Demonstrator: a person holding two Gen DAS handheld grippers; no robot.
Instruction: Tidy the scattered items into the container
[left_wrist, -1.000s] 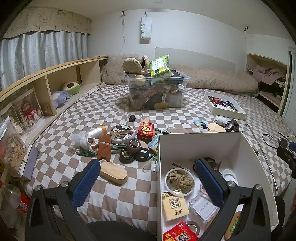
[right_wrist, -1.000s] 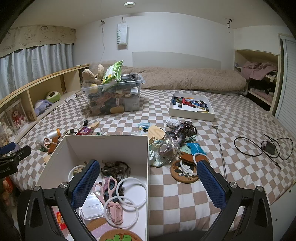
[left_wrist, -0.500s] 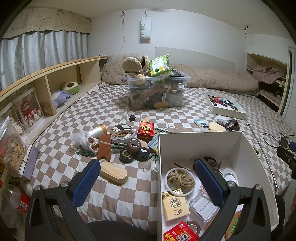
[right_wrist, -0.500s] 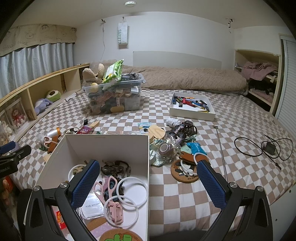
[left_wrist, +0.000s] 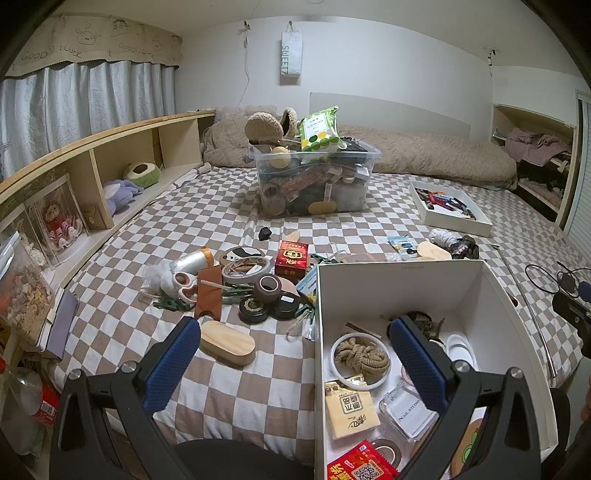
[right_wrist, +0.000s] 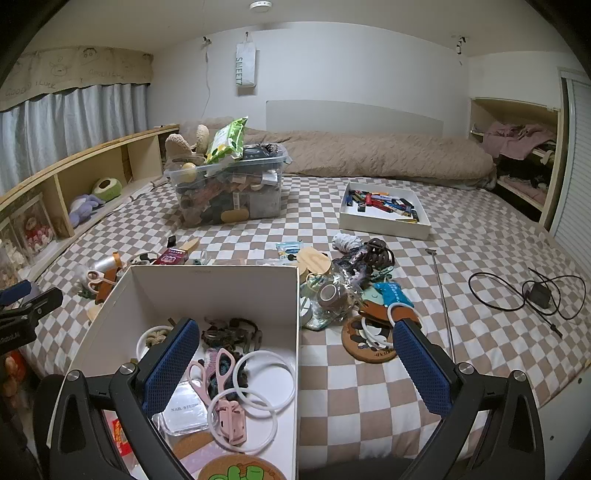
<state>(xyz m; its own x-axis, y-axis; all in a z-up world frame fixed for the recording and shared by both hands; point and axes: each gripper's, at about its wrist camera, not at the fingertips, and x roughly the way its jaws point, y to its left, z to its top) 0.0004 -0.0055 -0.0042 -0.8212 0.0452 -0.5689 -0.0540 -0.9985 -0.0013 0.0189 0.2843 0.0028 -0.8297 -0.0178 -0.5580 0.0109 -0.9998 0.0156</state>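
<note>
Left wrist view shows my left claw (left_wrist: 295, 354) spread wide and holding nothing, straddling the near-left wall of the white box (left_wrist: 402, 266), with the wooden block (left_wrist: 227, 347) on the bed at its 10 o'clock, beside the left pad. In the right wrist view my right claw (right_wrist: 295, 354) gapes just as wide, also empty, its left pad over the box interior and its right pad over the bed (right_wrist: 369, 406). The box sits between two heaps: one at my left claw's 11 o'clock, with a red carton (left_wrist: 291, 256), one pair of scissors (left_wrist: 184, 284), tape rolls I cannot count surely, and two black tins (left_wrist: 269, 308); the other at my right claw's 1 o'clock, with a round coaster (right_wrist: 369, 349) under one white ring (right_wrist: 373, 328), one hair clip (right_wrist: 380, 253) and a blue packet (right_wrist: 393, 293). Inside the box I count three white rings (right_wrist: 258, 387), one pink scissors (right_wrist: 221, 373) and one rope coil (left_wrist: 364, 356). The risks I see: a pad catching the box wall as I swing out and tipping or shoving it; grabbing into a tangled heap and dragging neighbours along; the flat coaster slipping from a pinch on soft bedding; and my two claws, close together, colliding over the box.
</note>
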